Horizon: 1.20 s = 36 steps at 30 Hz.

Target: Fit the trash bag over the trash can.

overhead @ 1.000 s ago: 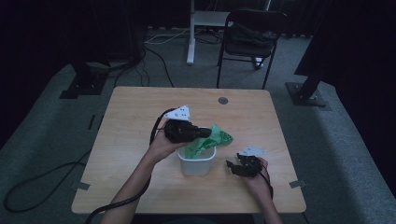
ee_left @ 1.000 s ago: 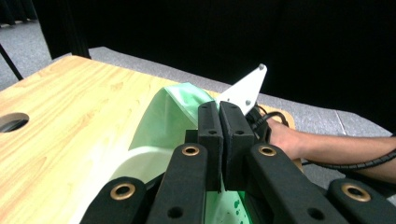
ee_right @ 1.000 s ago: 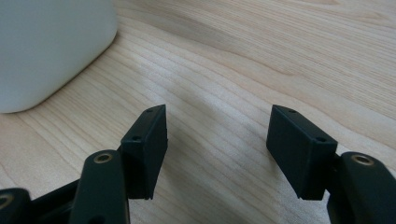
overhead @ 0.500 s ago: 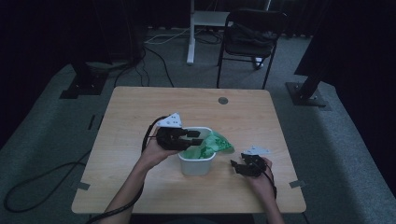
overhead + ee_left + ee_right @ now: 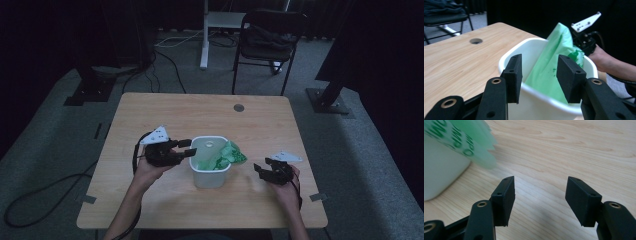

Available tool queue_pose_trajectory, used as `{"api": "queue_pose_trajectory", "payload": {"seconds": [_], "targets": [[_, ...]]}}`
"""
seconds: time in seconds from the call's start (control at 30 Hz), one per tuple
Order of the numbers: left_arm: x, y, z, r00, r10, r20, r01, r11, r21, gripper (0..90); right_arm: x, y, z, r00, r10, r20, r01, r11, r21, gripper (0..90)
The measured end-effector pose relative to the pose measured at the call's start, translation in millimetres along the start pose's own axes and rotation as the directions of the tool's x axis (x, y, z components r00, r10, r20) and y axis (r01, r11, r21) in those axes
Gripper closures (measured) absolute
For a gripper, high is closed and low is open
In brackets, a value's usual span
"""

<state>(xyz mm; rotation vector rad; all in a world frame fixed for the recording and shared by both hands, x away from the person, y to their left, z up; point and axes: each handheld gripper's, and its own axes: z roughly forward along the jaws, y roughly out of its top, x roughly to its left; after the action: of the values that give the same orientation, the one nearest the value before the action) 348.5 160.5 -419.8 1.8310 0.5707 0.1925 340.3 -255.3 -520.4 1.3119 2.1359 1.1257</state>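
A small white bin [image 5: 210, 176] stands on the wooden table [image 5: 170, 115], with a green plastic bag [image 5: 227, 154] lying in it and spilling over its right rim. My left gripper [image 5: 190, 148] hovers just left of the bin, pointing at its rim. Its jaws have just been opening and hold nothing. The left gripper view looks between those jaws [image 5: 539, 77] at the bin rim [image 5: 524, 46] and the bag [image 5: 554, 57]. My right gripper [image 5: 261, 165] is open to the right of the bin. Its jaws [image 5: 540, 200] are over bare wood, beside the bag's edge [image 5: 471, 142].
A round cable hole [image 5: 239, 107] sits near the table's far edge. Behind the table are a dark folding chair [image 5: 270, 35], a white post [image 5: 203, 35] and black stand bases [image 5: 330, 100]. A cable trails from the left gripper off the table's left side.
The left gripper was shut on the green bag above the bin. It has opened, let the bag go and moved left and down, clear of the bin. The right gripper barely moved.
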Motion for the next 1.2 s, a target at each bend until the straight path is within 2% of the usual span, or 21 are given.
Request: {"api": "queue_pose_trajectory", "payload": {"seconds": [0.2,0.27,0.37,0.53,0.9,0.97,1.07,1.2], "targets": [[4.4,-14.1,-15.2,0.9982,-0.04,-0.043,0.04,0.999,-0.019,55.9,6.2,8.9,-0.2,0.9989,0.009,-0.046,-0.01,0.999,-0.037,41.4],[4.3,-18.3,-16.3,0.9978,-0.048,-0.044,0.048,0.9987,-0.02,55.8,7.2,12.7,-1.4,0.9976,0.024,-0.065,-0.028,0.998,-0.057,41.3],[2.9,-23.0,-16.1,0.9975,-0.049,-0.052,0.048,0.9988,-0.012,55.8,9.6,16.8,-3.1,0.9963,0.027,-0.081,-0.033,0.997,-0.075,41.3],[3.8,-28.4,-17.6,0.9964,-0.062,-0.058,0.061,0.998,-0.016,55.8,16.6,22.0,-7.1,0.9904,0.023,-0.137,-0.037,0.994,-0.106,41.2],[4.9,-32.2,-19.9,0.9951,-0.076,-0.063,0.075,0.997,-0.018,55.8,37.8,22.9,-12.1,0.9762,-0.04,-0.213,0.015,0.993,-0.115,39.9],[5.2,-32.7,-19.6,0.9952,-0.076,-0.062,0.076,0.997,-0.015,55.8,42.9,22.8,-11.6,0.9709,-0.059,-0.232,0.033,0.993,-0.111,39.5],[5.8,-33.4,-18.9,0.9951,-0.077,-0.061,0.076,0.997,-0.014,55.8,46.6,22.7,-11.6,0.9681,-0.089,-0.234,0.065,0.992,-0.107,39.3],[6.5,-34.7,-17.6,0.9949,-0.081,-0.061,0.08,0.9967,-0.011,55.8,45.5,21.7,-8.5,0.9661,-0.088,-0.243,0.064,0.992,-0.104,41.2]]}}
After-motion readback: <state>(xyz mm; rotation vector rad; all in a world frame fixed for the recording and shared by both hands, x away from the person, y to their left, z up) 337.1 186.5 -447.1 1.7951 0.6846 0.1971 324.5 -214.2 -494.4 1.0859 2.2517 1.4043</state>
